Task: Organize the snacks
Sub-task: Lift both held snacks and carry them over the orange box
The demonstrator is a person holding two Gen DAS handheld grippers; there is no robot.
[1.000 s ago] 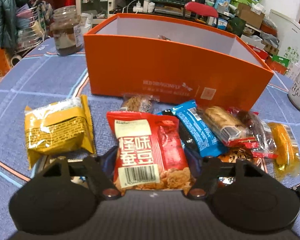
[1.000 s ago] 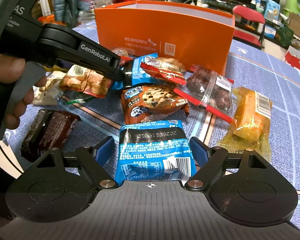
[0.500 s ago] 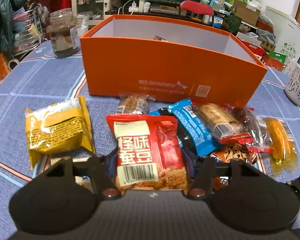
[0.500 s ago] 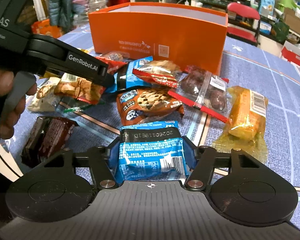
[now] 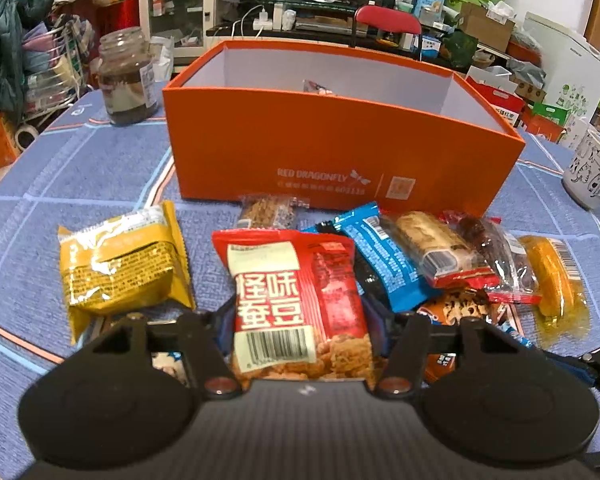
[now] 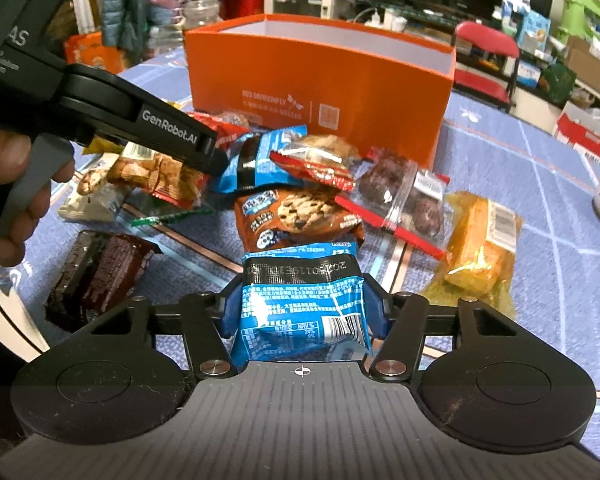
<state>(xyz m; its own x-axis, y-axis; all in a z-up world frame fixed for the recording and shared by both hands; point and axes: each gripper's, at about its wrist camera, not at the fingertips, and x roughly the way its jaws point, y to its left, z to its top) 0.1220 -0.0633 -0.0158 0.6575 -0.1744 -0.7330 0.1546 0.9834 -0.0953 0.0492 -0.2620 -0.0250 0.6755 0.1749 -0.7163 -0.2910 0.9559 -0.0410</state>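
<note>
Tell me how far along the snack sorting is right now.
Early. Done: one wrapper shows inside the orange box. In hand: left gripper clamps the red packet; right gripper is closing on the blue packet. Left: the yellow packet and others lie on the table.

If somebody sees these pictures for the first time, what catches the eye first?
The big open orange cardboard box at the table's far side, then the heap of wrapped snacks before it. Each hand-held gripper grips one: left a red bean-snack packet, right, closing, a blue foil packet.
</note>
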